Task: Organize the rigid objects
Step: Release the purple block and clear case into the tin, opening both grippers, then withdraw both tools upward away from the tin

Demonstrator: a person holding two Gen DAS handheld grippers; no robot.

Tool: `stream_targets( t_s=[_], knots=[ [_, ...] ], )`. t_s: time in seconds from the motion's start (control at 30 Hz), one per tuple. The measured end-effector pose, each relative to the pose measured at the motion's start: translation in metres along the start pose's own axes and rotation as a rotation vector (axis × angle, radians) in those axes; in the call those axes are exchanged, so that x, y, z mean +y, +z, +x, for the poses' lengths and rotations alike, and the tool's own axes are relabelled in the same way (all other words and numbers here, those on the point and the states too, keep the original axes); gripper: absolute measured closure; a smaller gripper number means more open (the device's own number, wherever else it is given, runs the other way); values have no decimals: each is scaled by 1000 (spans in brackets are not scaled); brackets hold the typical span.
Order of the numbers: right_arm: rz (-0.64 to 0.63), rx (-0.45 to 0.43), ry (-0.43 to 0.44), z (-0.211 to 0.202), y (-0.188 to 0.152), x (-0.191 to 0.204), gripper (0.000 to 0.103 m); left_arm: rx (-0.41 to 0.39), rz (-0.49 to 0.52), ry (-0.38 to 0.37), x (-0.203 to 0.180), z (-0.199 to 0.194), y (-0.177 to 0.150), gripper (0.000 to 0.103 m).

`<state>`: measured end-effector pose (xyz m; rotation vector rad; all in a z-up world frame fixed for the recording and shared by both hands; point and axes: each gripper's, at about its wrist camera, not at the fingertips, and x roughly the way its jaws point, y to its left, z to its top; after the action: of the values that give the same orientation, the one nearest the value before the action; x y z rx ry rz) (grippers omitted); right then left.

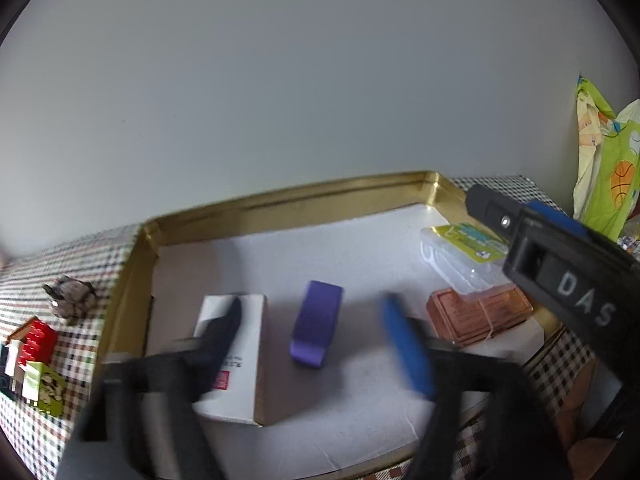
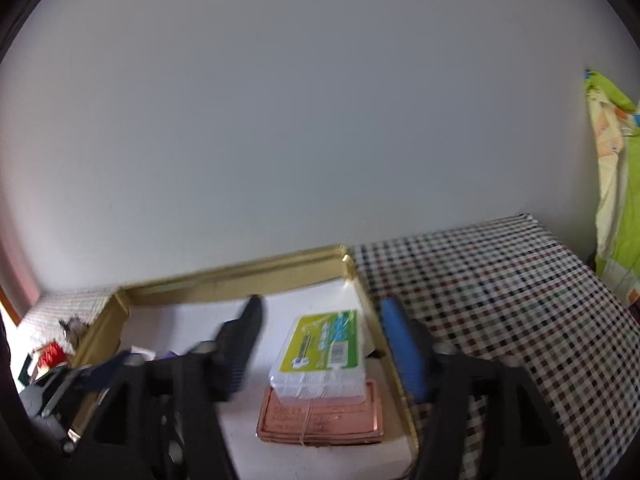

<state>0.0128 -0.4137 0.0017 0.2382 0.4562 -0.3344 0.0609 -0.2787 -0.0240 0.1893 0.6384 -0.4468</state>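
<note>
A gold tray (image 1: 280, 200) with a white liner holds a white box (image 1: 244, 364) on the left and a purple block (image 1: 316, 324) in the middle. At the right, a clear case with a green label (image 1: 460, 256) lies on a flat copper-coloured box (image 1: 476, 316). My left gripper (image 1: 314, 302) is open, its fingers standing either side of the purple block without touching it. My right gripper (image 2: 322, 306) is also open. It hangs just over the clear case (image 2: 320, 356) and the copper box (image 2: 320, 420), with its blue finger (image 2: 402, 344) above the tray's right wall.
A checked cloth (image 2: 500, 300) covers the table around the tray. Left of the tray lie a grey figurine (image 1: 70, 298) and red and green toy blocks (image 1: 36, 360). A green patterned fabric (image 1: 608, 168) hangs at the far right, and a plain wall stands behind.
</note>
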Motion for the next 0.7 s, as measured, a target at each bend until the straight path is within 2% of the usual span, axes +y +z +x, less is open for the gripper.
stream_targets(
  t_s=[0.03,0.17,0.47,0.57,0.7],
  knots=[
    [6,-19,-11,-3,0,-1,18,-24,3,7,-1,-4,0,16],
    [11,-81,-55,-13,3,-3,18,-79,1,49,0,-15,-4,3],
    [46,-122,-44,-26,1,-7,18,-146,-50,60,20,-38,-14,1],
    [34,-163,-44,-35,-2,-5,18,-160,-56,87,25,-44,-18,1],
    [-3,-269,-73,-50,-7,3,18,-174,-90,108,38,-52,-25,1]
  ],
)
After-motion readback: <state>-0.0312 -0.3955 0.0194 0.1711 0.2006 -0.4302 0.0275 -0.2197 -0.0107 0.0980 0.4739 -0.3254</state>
